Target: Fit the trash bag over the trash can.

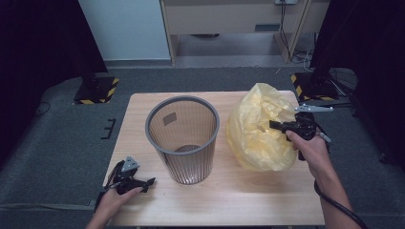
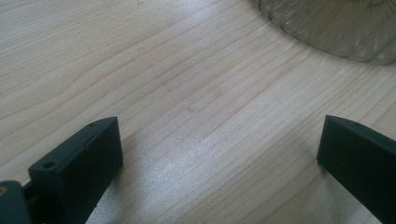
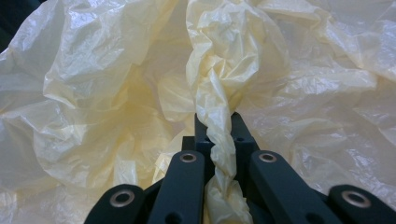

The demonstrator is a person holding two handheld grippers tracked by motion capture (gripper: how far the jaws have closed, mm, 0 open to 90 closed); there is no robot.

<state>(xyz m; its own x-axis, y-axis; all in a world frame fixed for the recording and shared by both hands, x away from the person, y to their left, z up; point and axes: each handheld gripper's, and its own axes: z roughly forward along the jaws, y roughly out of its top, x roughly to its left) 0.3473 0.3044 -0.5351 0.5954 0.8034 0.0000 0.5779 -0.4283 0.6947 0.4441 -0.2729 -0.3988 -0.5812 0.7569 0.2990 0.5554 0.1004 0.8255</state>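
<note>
A crumpled yellow plastic bag point(image 1: 260, 131) stands puffed up on the right half of the wooden table point(image 1: 229, 200). My right gripper point(image 1: 273, 125) is shut on a twisted fold of the bag point(image 3: 217, 135), pinched between its two black jaws. A grey ribbed waste bin point(image 1: 183, 138) stands upright in the middle of the table, left of the bag. My left gripper point(image 1: 152, 181) rests near the front left corner, pointing toward the bin. Its fingers point(image 2: 79, 163) stand wide apart over bare wood, with the bin's base point(image 2: 336, 28) ahead at the upper right.
The table is ringed by dark grey floor. Two stand bases with yellow-black striped tape point(image 1: 98, 90) sit behind the table's far corners. A wooden cabinet point(image 1: 229, 19) stands farther back. A black cable point(image 1: 334, 202) trails from my right hand over the front right table edge.
</note>
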